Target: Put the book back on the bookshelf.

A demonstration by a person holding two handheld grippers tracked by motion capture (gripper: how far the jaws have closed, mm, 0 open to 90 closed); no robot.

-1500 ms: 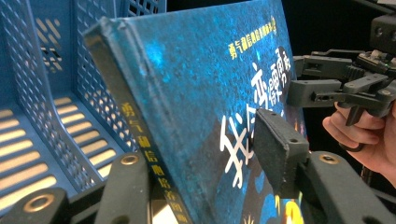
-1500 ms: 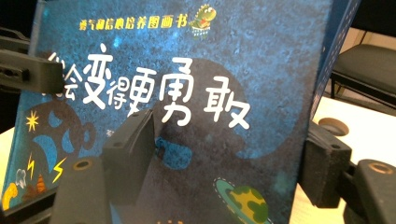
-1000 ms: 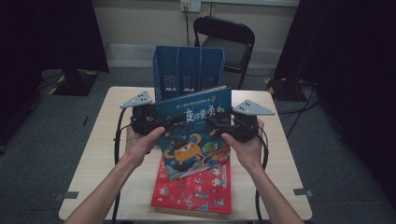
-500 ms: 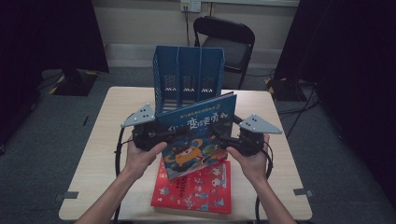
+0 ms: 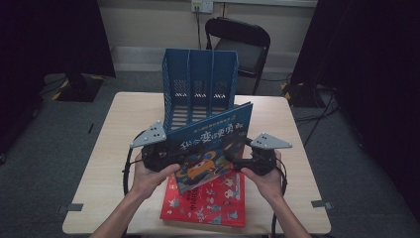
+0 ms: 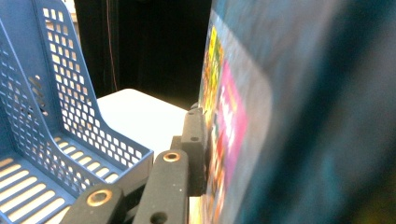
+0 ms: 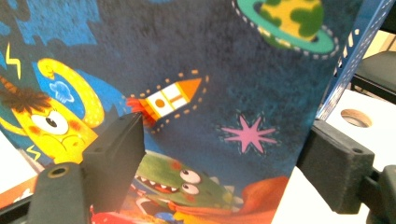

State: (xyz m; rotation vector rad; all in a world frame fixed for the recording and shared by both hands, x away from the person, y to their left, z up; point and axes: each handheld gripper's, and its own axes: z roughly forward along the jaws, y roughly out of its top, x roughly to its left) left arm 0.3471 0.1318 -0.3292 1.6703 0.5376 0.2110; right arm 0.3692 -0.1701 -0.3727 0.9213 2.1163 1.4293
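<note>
High view: blue picture book (image 5: 210, 144) held up off the worktop (image 5: 124, 116), tilted, between two hands, at centre of frame. Left gripper (image 5: 166, 159) at the book's 9 o'clock edge, clamped on that edge. Right gripper (image 5: 237, 162) at the book's 3 o'clock edge, with the edge lying between its jaws. Red book (image 5: 208, 201) flat on the worktop at 6 o'clock of the blue picture book, partly covered by it. Blue file rack (image 5: 199, 79) upright at 12 o'clock, just behind the book's top edge. Black chair (image 5: 240, 42) beyond the worktop at 12 o'clock.

Left gripper view: blue picture book (image 6: 289, 116) seen edge-on, blurred, from 12 o'clock round to 5 o'clock. One black jaw pressed flat against the printed cover; jaws have just been opening slightly, yet the book sits tightly between them. Blue file rack (image 6: 51, 116) at 9 o'clock, its perforated wall and slotted floor in sight. Pale worktop (image 6: 140, 116) between rack and book.

Right gripper view: front cover of the blue picture book (image 7: 210, 93) with rocket, star and monsters. Jaws set wide apart and just opened further: one at 7 o'clock in front of the cover, the other at 4 o'clock beyond the book's edge; pad contact with the book cannot be told.
</note>
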